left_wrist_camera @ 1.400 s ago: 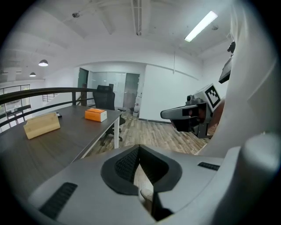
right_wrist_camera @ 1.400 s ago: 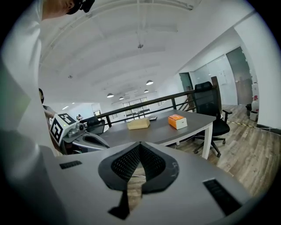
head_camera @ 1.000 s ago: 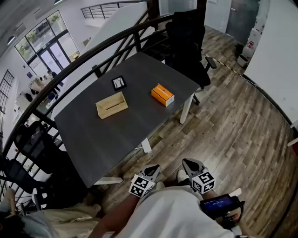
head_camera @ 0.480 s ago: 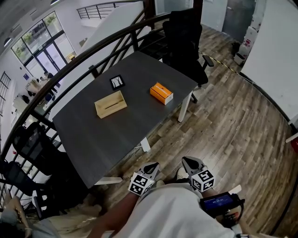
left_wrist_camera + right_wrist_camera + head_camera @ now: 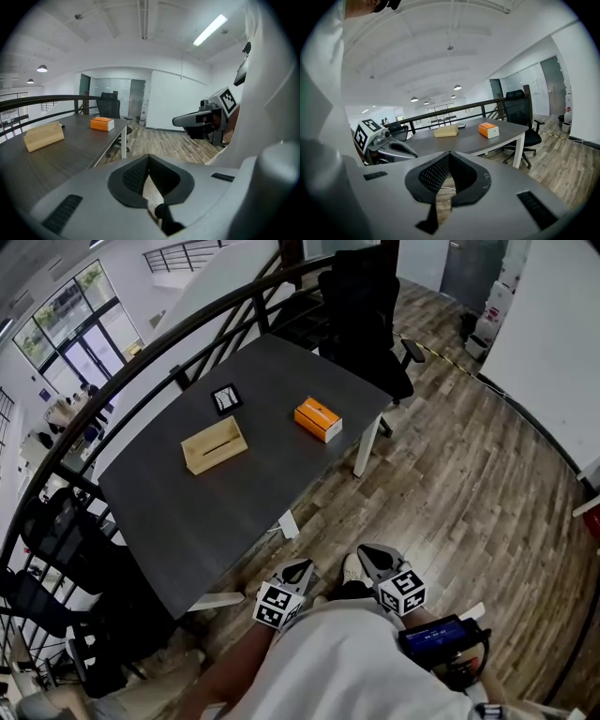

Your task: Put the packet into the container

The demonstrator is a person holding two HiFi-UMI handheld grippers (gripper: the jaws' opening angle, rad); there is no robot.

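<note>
- Orange packet [image 5: 319,419] lies on table [image 5: 187,521], near wooden container [image 5: 214,445]; untouched
- Left gripper [image 5: 302,568] and right gripper [image 5: 370,557] both closed, empty; held low, well short of table, likely because reach not begun

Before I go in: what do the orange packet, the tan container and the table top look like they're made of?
Orange packet: likely printed cardboard, crisp box edges, white side. Container: looks like pale unfinished wood, matte tan, slot on top; could be cardboard. Table top: probably dark grey wood-grain laminate, matte, streaked grain.
</note>
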